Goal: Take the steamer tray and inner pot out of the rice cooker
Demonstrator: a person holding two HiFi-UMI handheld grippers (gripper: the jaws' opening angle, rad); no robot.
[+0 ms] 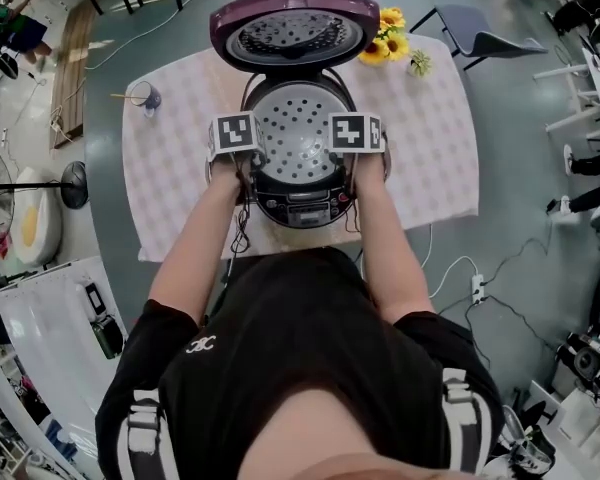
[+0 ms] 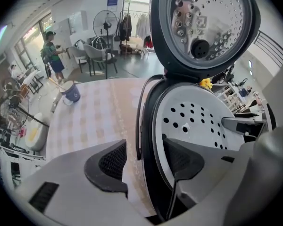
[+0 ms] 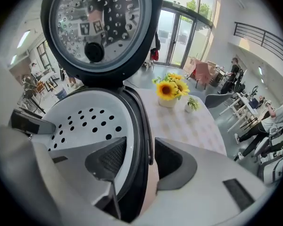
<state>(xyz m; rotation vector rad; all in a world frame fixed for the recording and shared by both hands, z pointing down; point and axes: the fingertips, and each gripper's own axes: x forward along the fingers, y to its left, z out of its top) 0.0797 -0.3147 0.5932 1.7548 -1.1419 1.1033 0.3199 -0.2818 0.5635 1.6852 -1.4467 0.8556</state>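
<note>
Overhead: round rice cooker (image 1: pixel 298 203), glossy purple lid (image 1: pixel 295 33) up, mid-table (image 1: pixel 180 188) on checked cloth, toward near edge. White perforated steamer tray (image 1: pixel 295 133) seated inside; left gripper (image 1: pixel 246 164) at its left rim, right gripper (image 1: pixel 352 164) at right rim.
Left gripper view: jaws straddle tray rim, outer ribbed pad (image 2: pixel 111 161) short of it, unclamped.
Right gripper view: ribbed pads (image 3: pixel 108 157) pinch tray rim.

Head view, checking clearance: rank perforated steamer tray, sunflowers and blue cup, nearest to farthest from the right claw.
1. White perforated steamer tray, inside the cooker.
2. Yellow sunflowers, far right of table.
3. Blue cup, far left.
</note>
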